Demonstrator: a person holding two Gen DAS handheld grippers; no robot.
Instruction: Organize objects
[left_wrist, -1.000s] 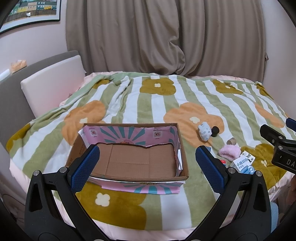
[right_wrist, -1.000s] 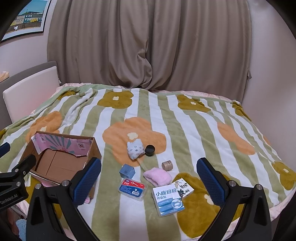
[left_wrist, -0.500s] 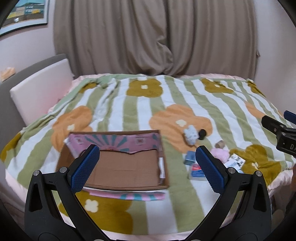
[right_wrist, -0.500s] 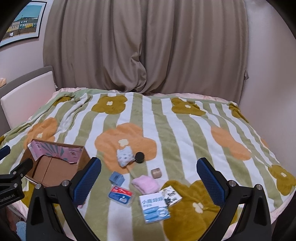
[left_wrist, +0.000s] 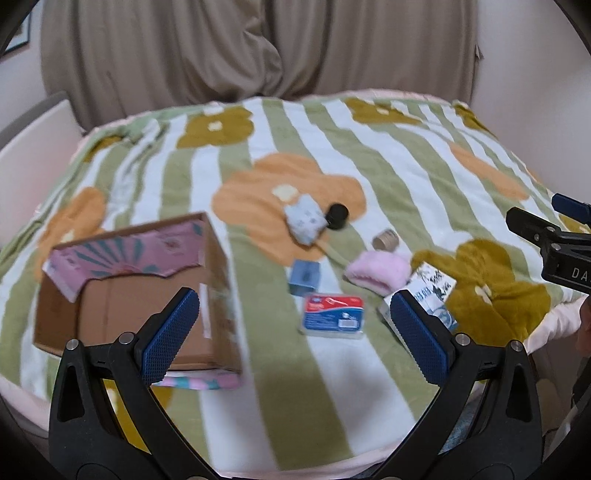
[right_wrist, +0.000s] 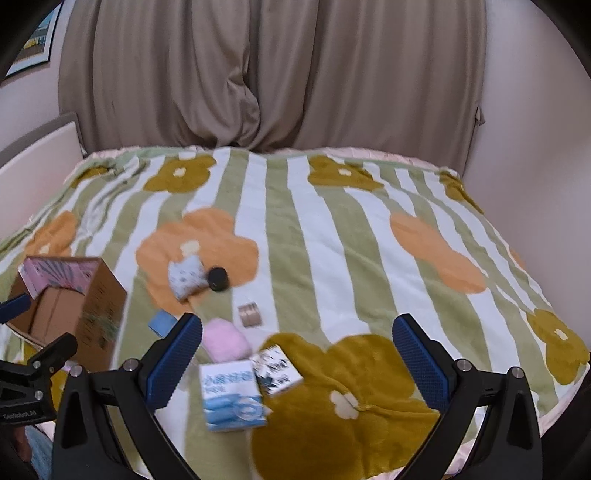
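left wrist view has swung rightward since a second ago: the cardboard box (left_wrist: 136, 295), then centred between the fingers, now sits at lower left, and the loose items that were at the right edge lie mid-frame. the right wrist view has also turned, so the box (right_wrist: 70, 314) is pushed to its left edge and the items sit nearer its left finger.

the left gripper (left_wrist: 295, 334) is spread wide with nothing between its blue pads (left_wrist: 170, 334); the right gripper (right_wrist: 297, 360) is equally wide and holds nothing.

the box is open-topped, brown, with a pink and teal printed flap along its far wall, and rests on the striped floral blanket (left_wrist: 406, 158). right of it lie a small blue cube (left_wrist: 303, 277) and, just nearer, a red and blue flat packet (left_wrist: 334, 316). farther back, a pale patterned pouch (left_wrist: 304, 219) touches a black round cap (left_wrist: 337, 216). a small tan roll (left_wrist: 385, 239) stands just behind a pink fluffy bundle (left_wrist: 378, 271). a blue and white carton (right_wrist: 232, 395) and a black and white printed box (right_wrist: 277, 370) lie side by side, touching, in front of the bundle. both frames are blurred.
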